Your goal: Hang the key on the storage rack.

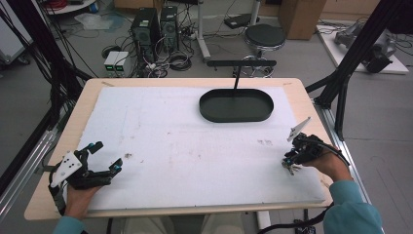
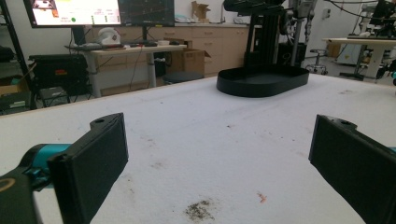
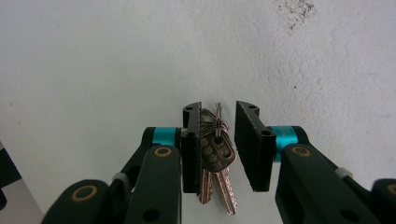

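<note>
A bunch of brass keys (image 3: 215, 154) on a small ring lies on the white foam mat, between the jaws of my right gripper (image 3: 219, 109). The jaws stand narrowly apart; the keys rest against the left one and a gap shows on the other side. In the high view that gripper (image 1: 288, 163) points down near the mat's right edge, with the keys (image 1: 292, 169) under its tips. My left gripper (image 1: 108, 154) hovers wide open at the mat's front left, holding nothing. Its two black jaws frame bare mat in the left gripper view, where the left gripper (image 2: 219, 123) faces the far tray.
A black oval tray (image 1: 204, 109) sits empty at the back centre-right of the white mat (image 1: 185, 146); the tray (image 2: 261, 83) lies far ahead of the left gripper. A dark smudge (image 2: 200, 210) marks the mat. Black frame posts stand at both table sides.
</note>
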Available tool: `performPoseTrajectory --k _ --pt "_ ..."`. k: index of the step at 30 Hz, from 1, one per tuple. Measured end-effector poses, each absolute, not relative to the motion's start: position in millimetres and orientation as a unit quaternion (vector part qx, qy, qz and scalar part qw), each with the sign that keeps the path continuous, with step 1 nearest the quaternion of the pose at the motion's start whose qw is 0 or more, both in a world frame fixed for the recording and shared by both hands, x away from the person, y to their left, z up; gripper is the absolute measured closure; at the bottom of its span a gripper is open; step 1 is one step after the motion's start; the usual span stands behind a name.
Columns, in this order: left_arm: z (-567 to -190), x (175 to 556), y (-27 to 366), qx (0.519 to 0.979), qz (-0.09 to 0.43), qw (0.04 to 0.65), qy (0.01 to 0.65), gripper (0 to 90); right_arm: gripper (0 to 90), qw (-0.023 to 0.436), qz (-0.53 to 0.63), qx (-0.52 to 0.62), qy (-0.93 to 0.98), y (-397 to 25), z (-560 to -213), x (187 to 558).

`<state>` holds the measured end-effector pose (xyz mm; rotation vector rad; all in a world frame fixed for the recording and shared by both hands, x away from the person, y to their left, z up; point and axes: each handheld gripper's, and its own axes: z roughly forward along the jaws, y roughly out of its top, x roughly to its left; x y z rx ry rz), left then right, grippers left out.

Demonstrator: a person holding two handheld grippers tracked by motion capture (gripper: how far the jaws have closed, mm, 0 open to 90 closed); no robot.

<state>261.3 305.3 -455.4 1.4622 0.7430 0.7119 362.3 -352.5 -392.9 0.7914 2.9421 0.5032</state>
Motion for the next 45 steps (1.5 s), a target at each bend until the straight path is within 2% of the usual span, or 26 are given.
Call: performPoseTrajectory --k 9,18,45 --pt "-455.4 261.2 305.1 0.637 0.31 0.627 0.324 5.0 75.8 0.024 0.152 0.252 0.956 -350.1 -395.1 362.9" --pt "-455.4 261.2 305.1 0.637 0.31 0.627 0.324 5.0 86.1 0.027 0.145 0.244 0.958 -348.2 -395.7 362.7" --pt "-455.3 261.5 305.5 0.638 0.309 0.626 0.325 5.0 89.0 0.012 0.16 0.273 0.948 -344.9 -390.5 363.6"
